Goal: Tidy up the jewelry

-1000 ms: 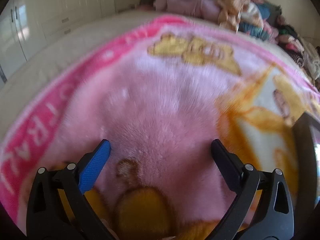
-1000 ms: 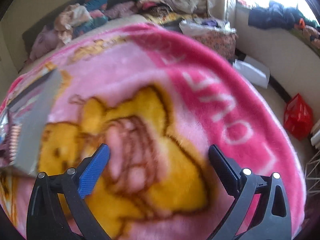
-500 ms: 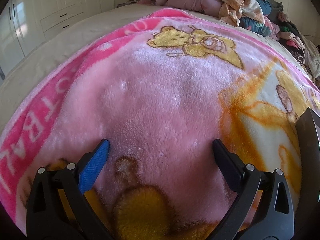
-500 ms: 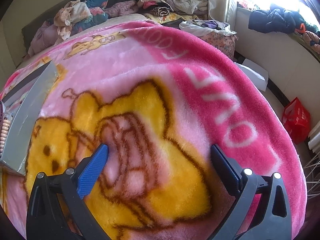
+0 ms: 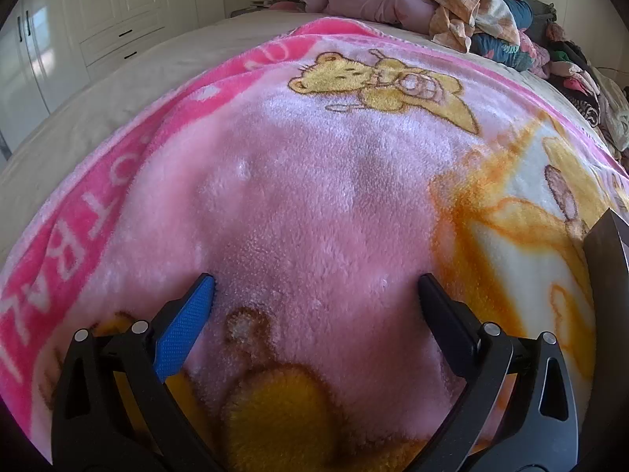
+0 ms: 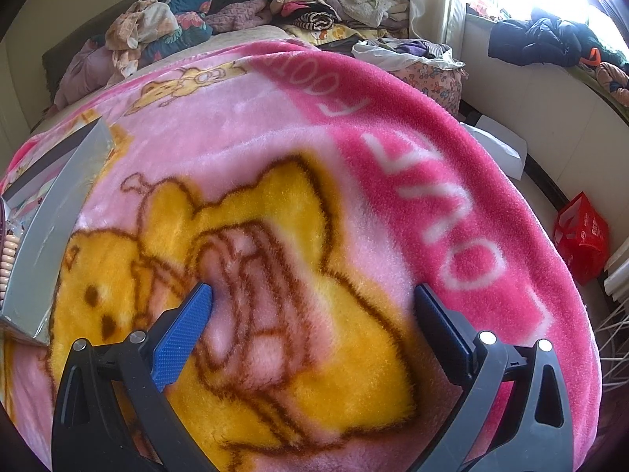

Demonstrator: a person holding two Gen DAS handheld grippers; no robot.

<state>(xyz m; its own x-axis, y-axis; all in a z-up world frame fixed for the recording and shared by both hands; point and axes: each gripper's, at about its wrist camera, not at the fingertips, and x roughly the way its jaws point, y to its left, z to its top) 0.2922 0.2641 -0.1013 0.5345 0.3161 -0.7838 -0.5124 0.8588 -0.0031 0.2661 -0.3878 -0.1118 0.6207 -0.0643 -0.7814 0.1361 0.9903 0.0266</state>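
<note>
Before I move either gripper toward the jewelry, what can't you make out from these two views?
- Grey box, right wrist view: cut off by left edge, interior mostly out of frame.
- Beads, right wrist view: sliver only; type unclear.
- Dark box edge, left wrist view: cut off at right edge.
- Other jewelry: none visible on blanket.

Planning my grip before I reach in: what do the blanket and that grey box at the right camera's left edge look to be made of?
Blanket: plush synthetic-looking fleece, matte, with visible fuzzy pile and printed bears. Grey box: stiff board, probably card with a smooth satin silvery skin; its wall is flat, sharp-cornered and faintly reflective. The beads inside look glossy, material unclear.
</note>
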